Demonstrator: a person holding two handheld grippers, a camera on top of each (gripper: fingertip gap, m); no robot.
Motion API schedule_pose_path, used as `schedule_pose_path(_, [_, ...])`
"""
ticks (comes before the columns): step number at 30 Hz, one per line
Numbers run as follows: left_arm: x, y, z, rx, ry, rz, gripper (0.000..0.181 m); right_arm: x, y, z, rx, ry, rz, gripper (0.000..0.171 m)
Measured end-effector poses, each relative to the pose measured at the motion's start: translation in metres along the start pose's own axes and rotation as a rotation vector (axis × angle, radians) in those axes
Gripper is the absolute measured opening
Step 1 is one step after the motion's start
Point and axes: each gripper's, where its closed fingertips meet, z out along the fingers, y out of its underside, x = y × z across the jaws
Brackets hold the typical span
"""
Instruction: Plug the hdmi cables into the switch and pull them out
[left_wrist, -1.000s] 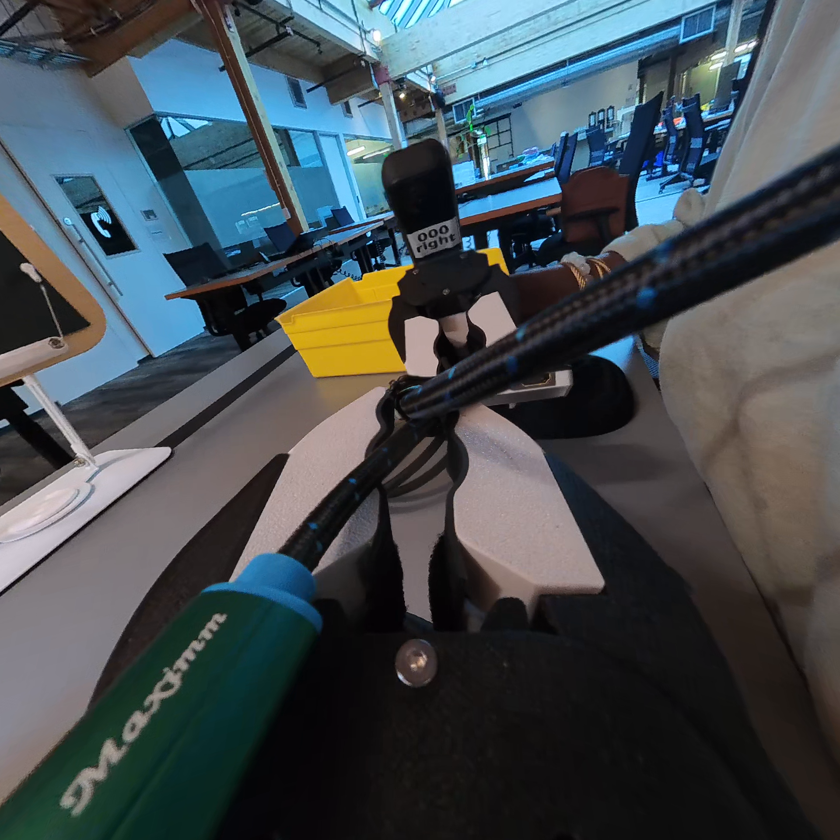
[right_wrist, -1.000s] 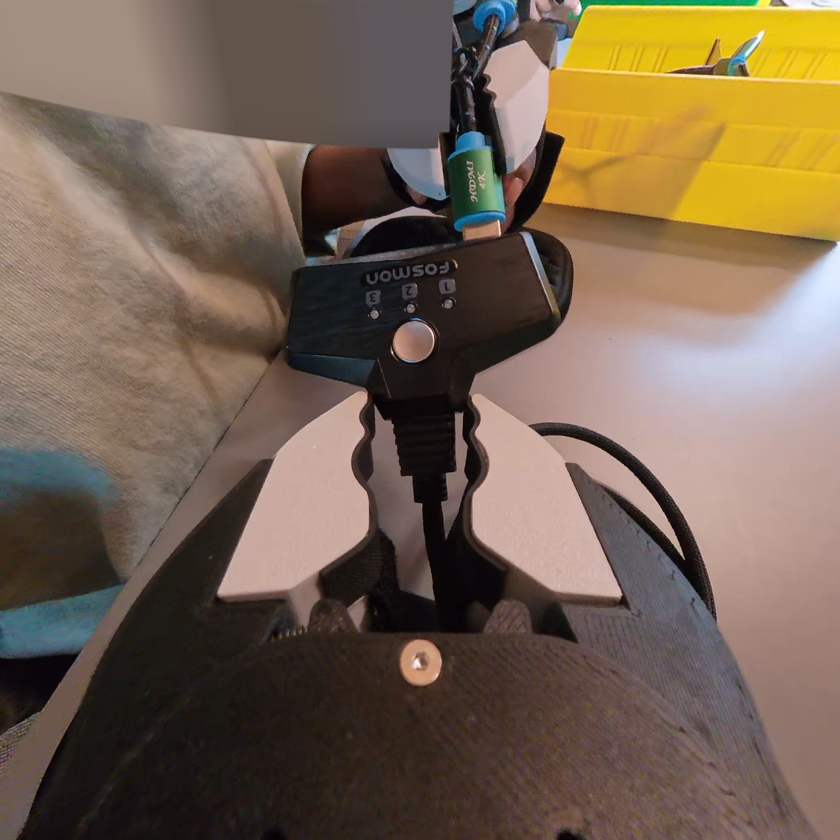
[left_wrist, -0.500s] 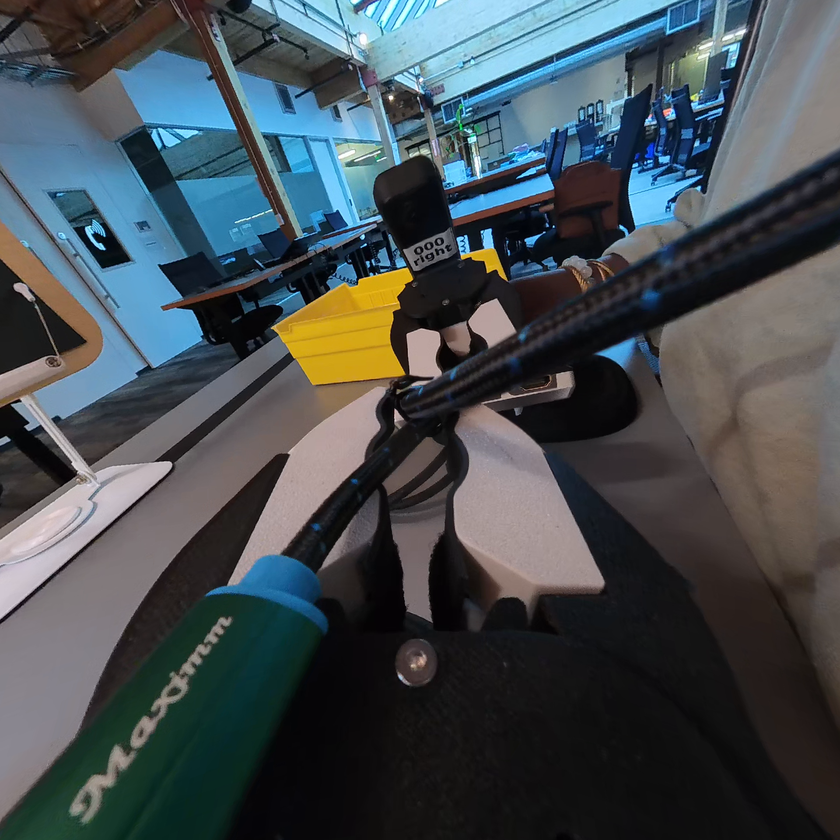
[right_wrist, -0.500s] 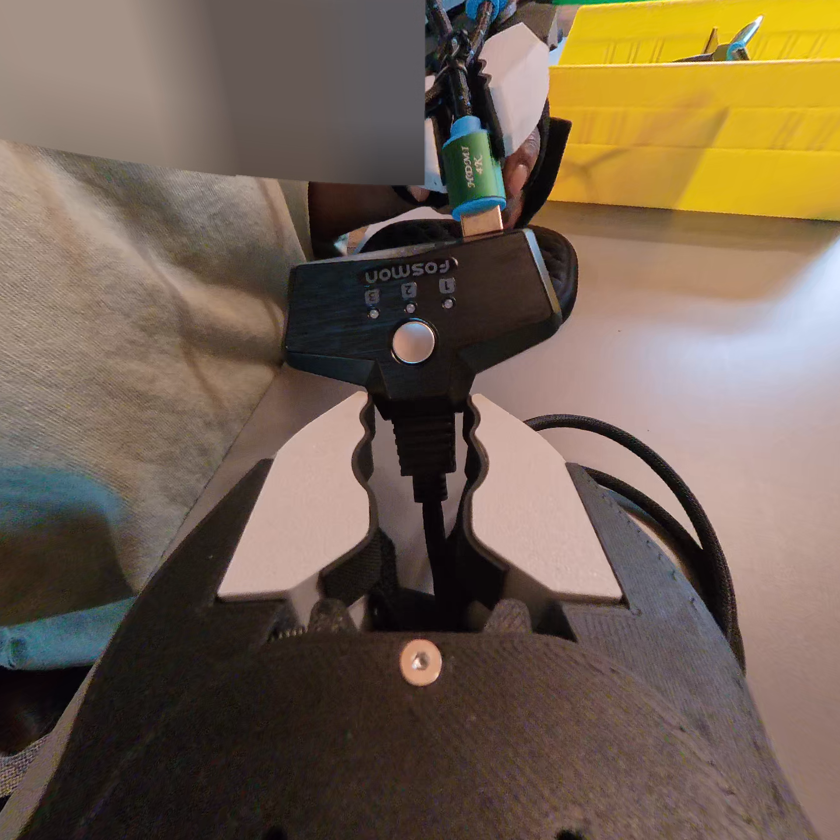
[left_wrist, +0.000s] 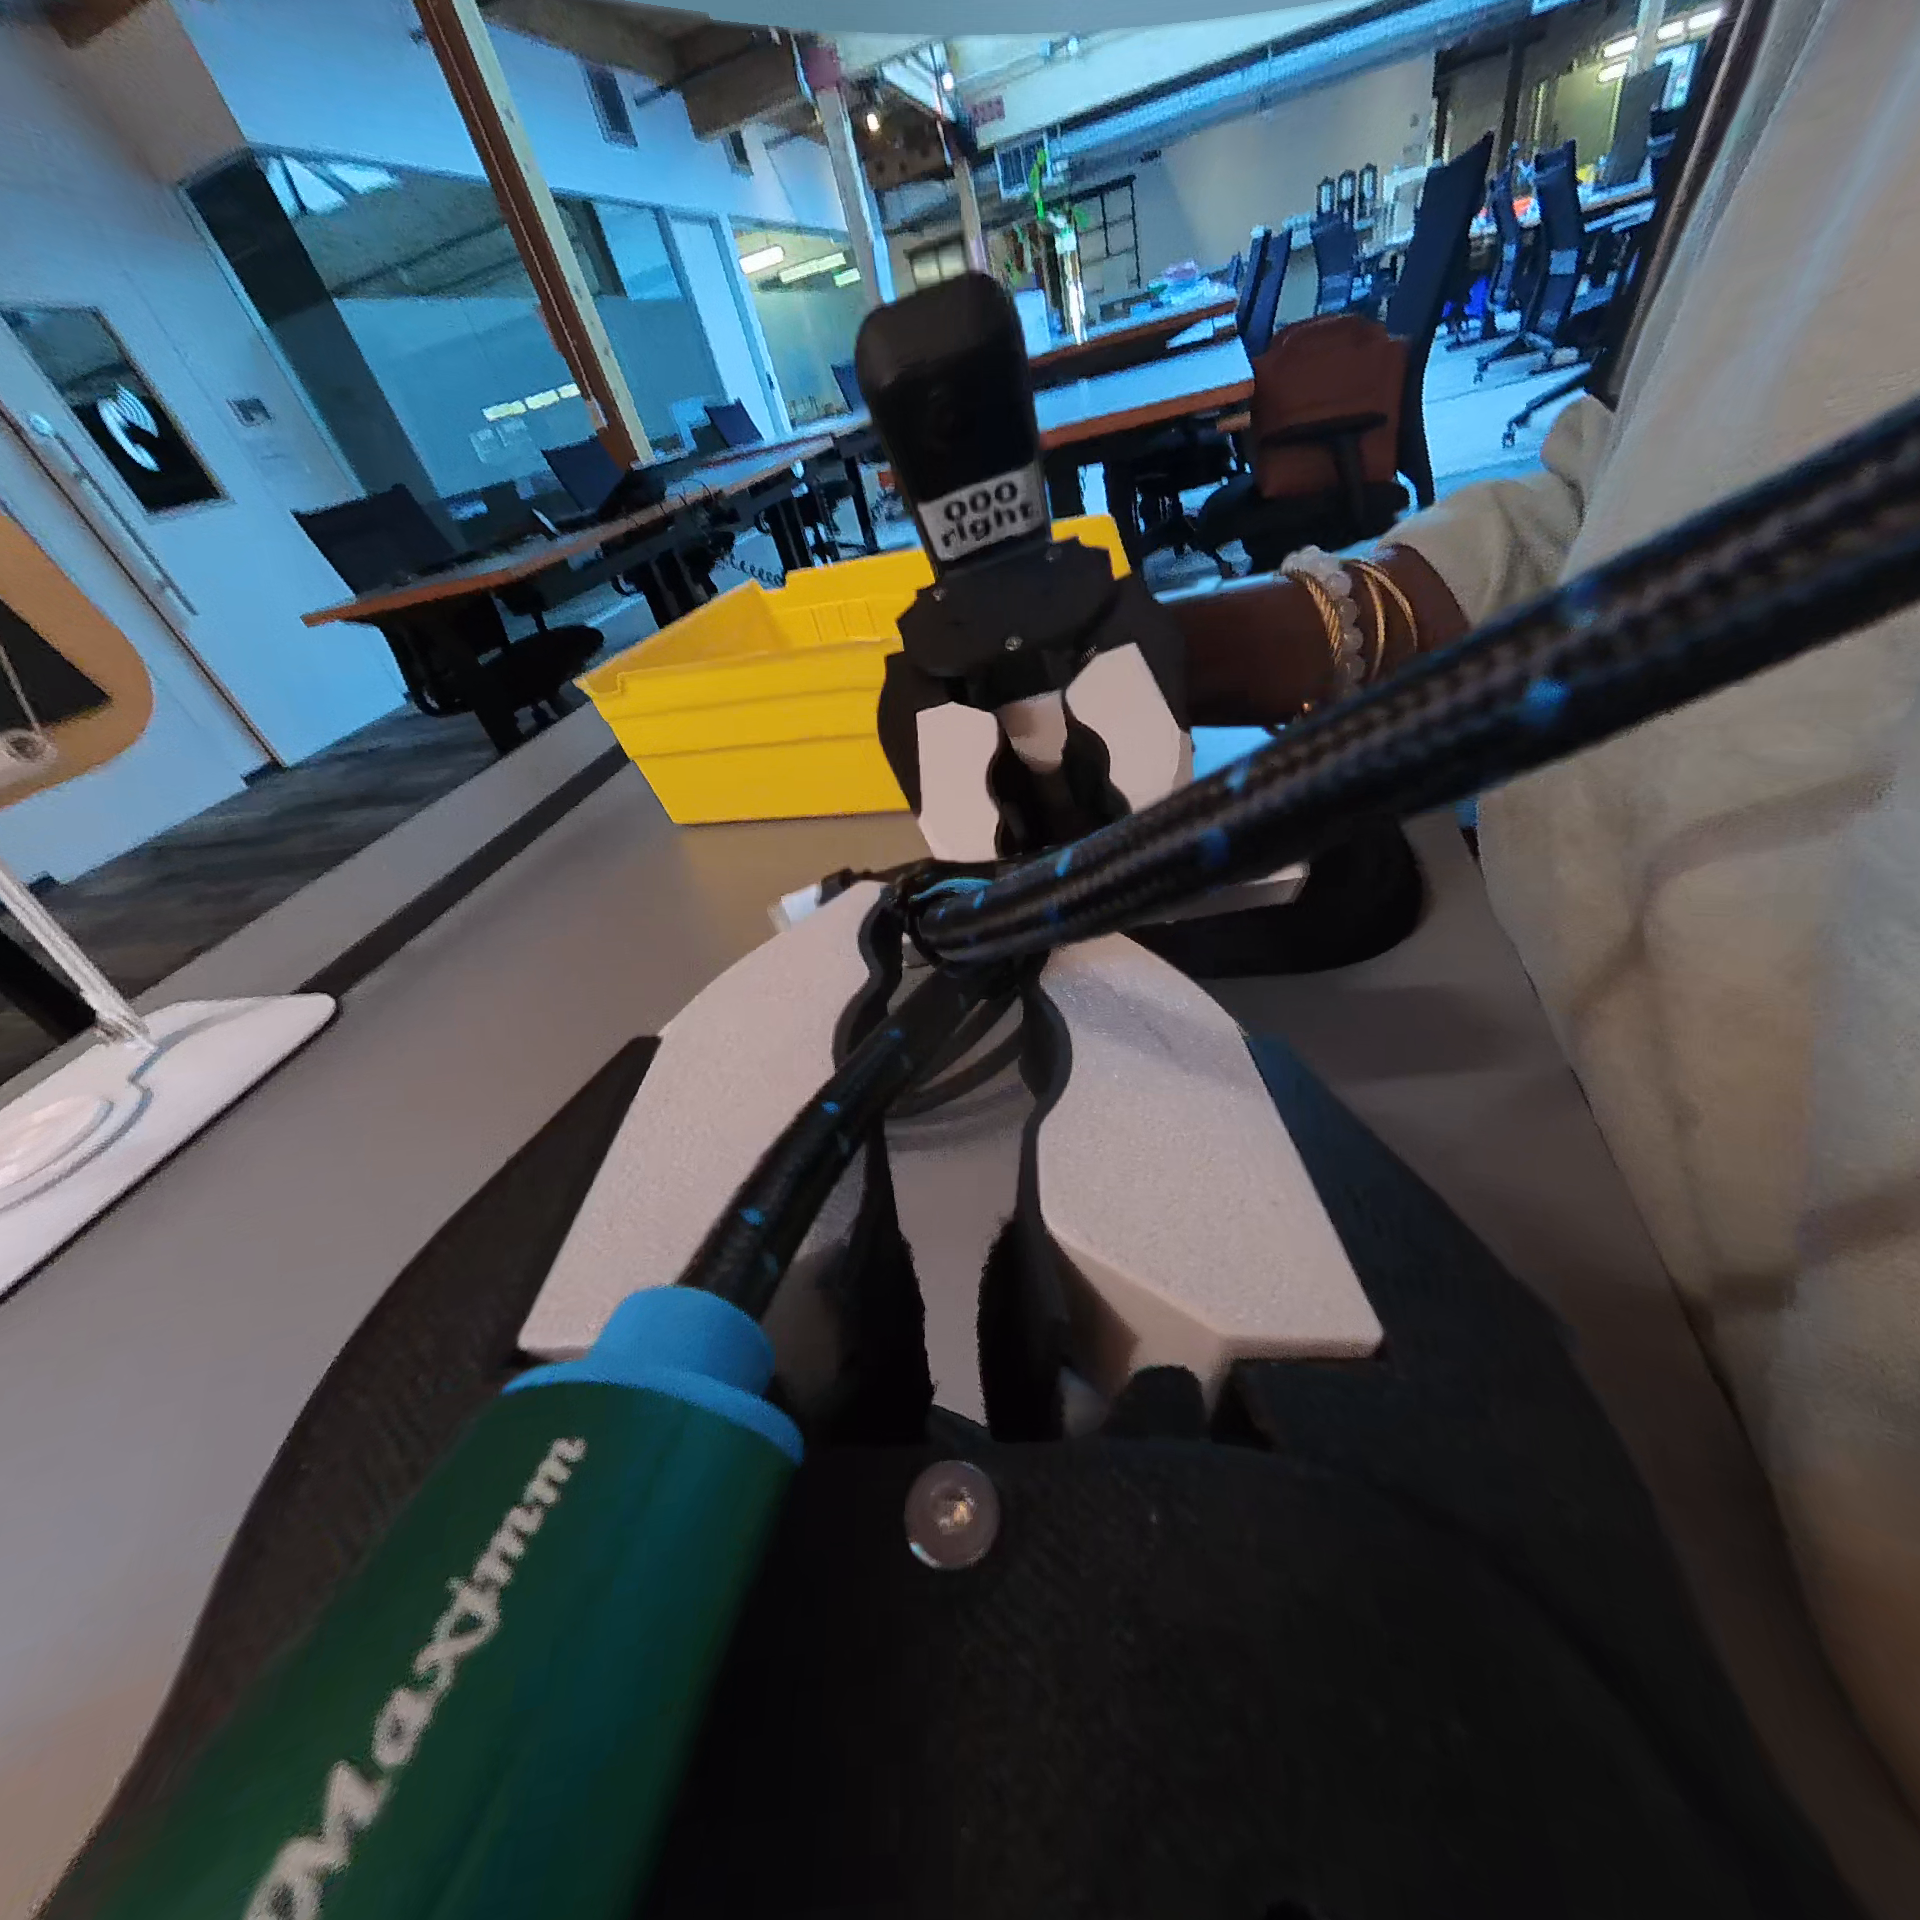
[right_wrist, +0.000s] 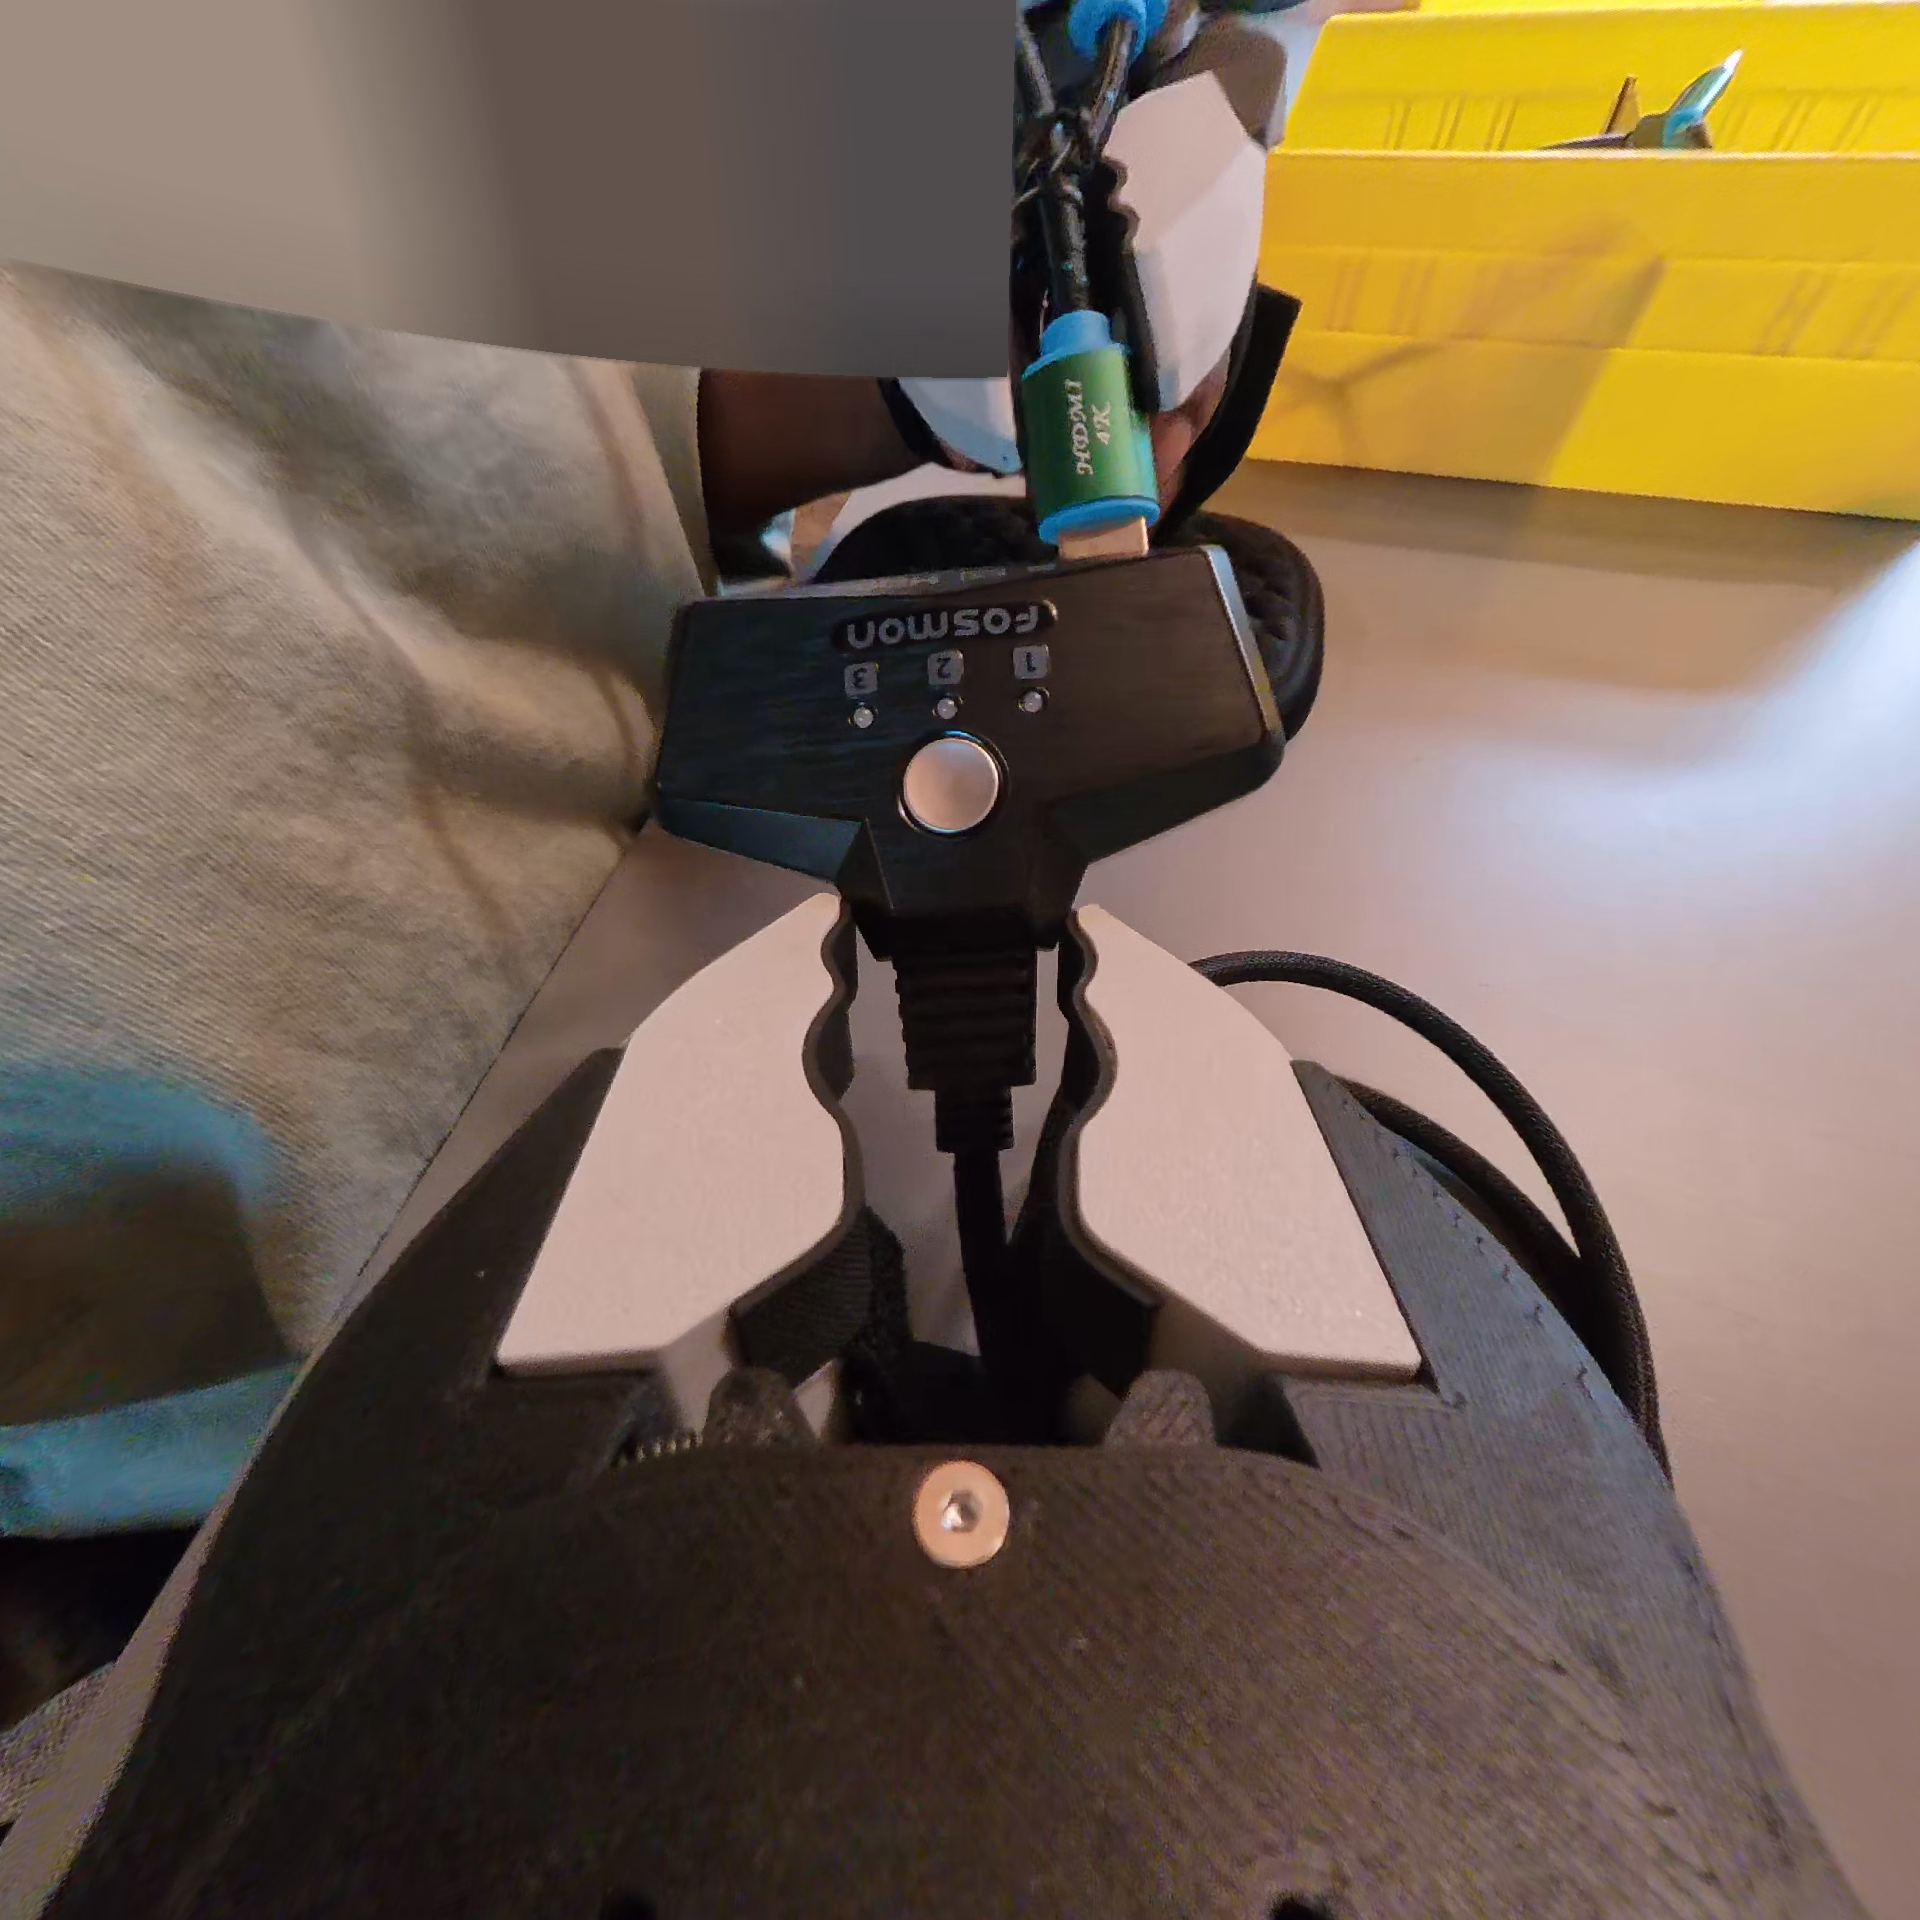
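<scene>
In the right wrist view my right gripper (right_wrist: 956, 925) is shut on the ribbed cable collar of the black HDMI switch (right_wrist: 956, 707) and holds it flat over the table. A green HDMI plug (right_wrist: 1091, 447) stands tilted at the switch's far edge, and its metal tip (right_wrist: 1107, 540) still shows. My left gripper (right_wrist: 1081, 312) holds that braided cable just above the plug. In the left wrist view my left gripper (left_wrist: 956, 935) is shut on the braided cable (left_wrist: 1455, 727). A second green plug (left_wrist: 468, 1610) lies over the gripper body. The right gripper (left_wrist: 1029, 821) faces it.
A yellow bin (right_wrist: 1610, 312) with a tool (right_wrist: 1683, 104) in it stands on the grey table; it also shows in the left wrist view (left_wrist: 769, 717). A person's torso (left_wrist: 1714, 935) is close beside the table. A white stand base (left_wrist: 125, 1091) is at left. A black round pad (right_wrist: 1278, 623) lies under the switch. About 8 cm separates my left fingertips from my right.
The plug at the switch's far edge has tilted a little but stays there. The cable loop beside my right gripper has grown wider. Both grippers stay shut.
</scene>
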Motion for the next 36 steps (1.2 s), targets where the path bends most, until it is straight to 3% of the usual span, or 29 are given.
schedule_pose_path(21, [0.004, 0.023, 0.01, -0.069, 0.157, -0.06, 0.021, -0.005, 0.022, 0.01, -0.127, -0.032, -0.054, 0.038])
schedule_pose_path(24, [0.0, 0.017, 0.008, -0.023, 0.145, -0.102, 0.023, 0.003, 0.013, 0.007, -0.078, 0.04, -0.061, 0.038])
schedule_pose_path(26, [-0.004, 0.015, 0.008, 0.001, 0.097, -0.133, 0.035, 0.007, 0.007, 0.004, -0.044, 0.075, -0.089, 0.038])
schedule_pose_path(28, [-0.001, 0.011, 0.006, 0.024, 0.1, -0.124, 0.021, 0.008, 0.007, 0.006, -0.048, 0.098, -0.1, 0.038])
schedule_pose_path(33, [-0.003, 0.011, 0.005, 0.031, 0.061, -0.095, 0.02, 0.016, 0.014, 0.013, -0.141, 0.222, -0.166, 0.04])
schedule_pose_path(36, [-0.004, 0.01, 0.005, 0.039, 0.046, -0.096, 0.02, 0.022, 0.033, 0.024, -0.297, 0.294, -0.195, 0.06])
